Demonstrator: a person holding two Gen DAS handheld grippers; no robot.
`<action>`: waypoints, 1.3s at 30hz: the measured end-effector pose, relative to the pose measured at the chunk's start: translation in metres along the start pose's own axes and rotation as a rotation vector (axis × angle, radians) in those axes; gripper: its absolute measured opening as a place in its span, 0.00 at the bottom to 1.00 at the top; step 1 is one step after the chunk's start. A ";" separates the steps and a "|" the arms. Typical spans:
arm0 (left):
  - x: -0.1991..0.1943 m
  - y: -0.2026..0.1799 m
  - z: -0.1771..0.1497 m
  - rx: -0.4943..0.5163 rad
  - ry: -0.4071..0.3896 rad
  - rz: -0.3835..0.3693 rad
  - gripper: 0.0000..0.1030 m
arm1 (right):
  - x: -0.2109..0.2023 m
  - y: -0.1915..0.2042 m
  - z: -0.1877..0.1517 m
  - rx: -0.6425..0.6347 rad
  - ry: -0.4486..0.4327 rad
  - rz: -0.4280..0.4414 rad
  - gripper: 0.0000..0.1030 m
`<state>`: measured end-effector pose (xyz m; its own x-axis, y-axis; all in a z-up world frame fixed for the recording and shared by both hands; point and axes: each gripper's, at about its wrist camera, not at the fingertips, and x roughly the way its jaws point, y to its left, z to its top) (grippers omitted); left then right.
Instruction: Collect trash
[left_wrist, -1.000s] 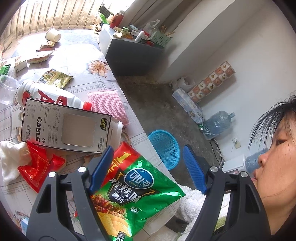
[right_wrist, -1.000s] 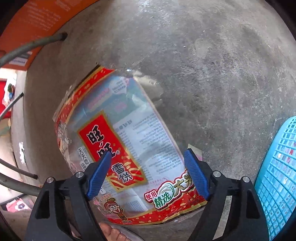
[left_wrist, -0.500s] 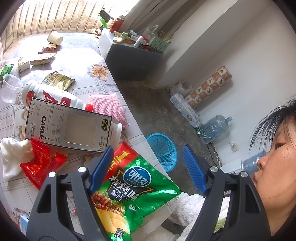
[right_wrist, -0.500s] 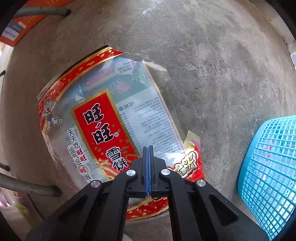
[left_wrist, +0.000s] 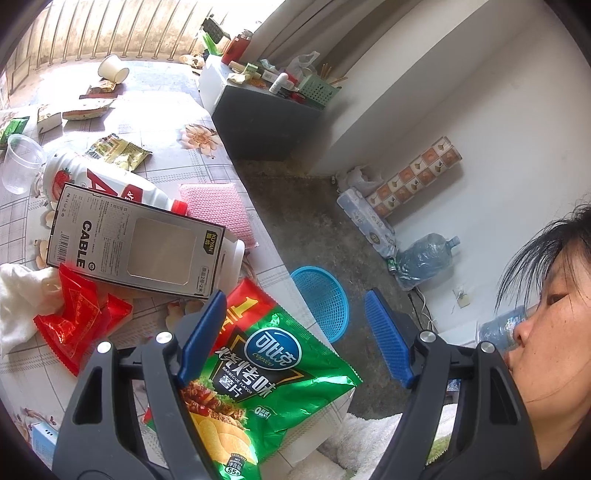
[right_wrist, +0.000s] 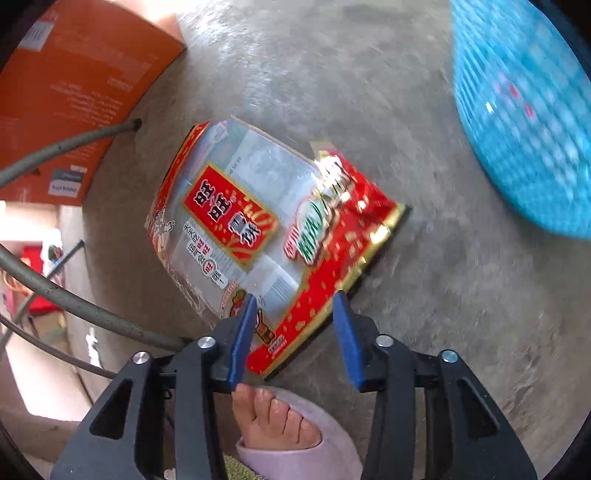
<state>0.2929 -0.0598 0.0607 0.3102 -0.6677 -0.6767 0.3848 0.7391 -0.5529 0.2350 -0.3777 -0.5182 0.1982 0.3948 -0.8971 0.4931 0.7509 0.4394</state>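
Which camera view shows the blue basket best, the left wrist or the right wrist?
The left wrist view. There the blue basket stands whole and sharp on the floor beside the table. The right wrist view shows only part of it, blurred and cut off at the top right edge.

Sunlit white walls (left_wrist: 491, 110), grey concrete floor (left_wrist: 295, 206).

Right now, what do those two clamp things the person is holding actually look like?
They are a matching pair. The left gripper and the right gripper each have two black plastic arms with triangular cut-outs, joined by round silver bolts. Each arm ends in a flat blue finger pad with a finely ribbed face. No cables show. The person wears a pale pink slipper that leaves the toes open.
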 end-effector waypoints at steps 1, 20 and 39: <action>0.001 -0.001 0.000 0.001 0.004 0.001 0.71 | 0.010 -0.015 -0.002 0.071 0.016 0.063 0.50; 0.010 -0.008 0.001 0.013 0.010 0.004 0.71 | 0.046 -0.081 0.010 0.592 0.014 0.650 0.46; 0.008 -0.003 0.002 -0.002 0.003 0.010 0.71 | 0.042 -0.043 0.044 0.555 -0.038 0.733 0.05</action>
<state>0.2963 -0.0677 0.0582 0.3108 -0.6604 -0.6836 0.3800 0.7456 -0.5475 0.2590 -0.4167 -0.5774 0.6446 0.6465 -0.4081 0.5670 -0.0463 0.8224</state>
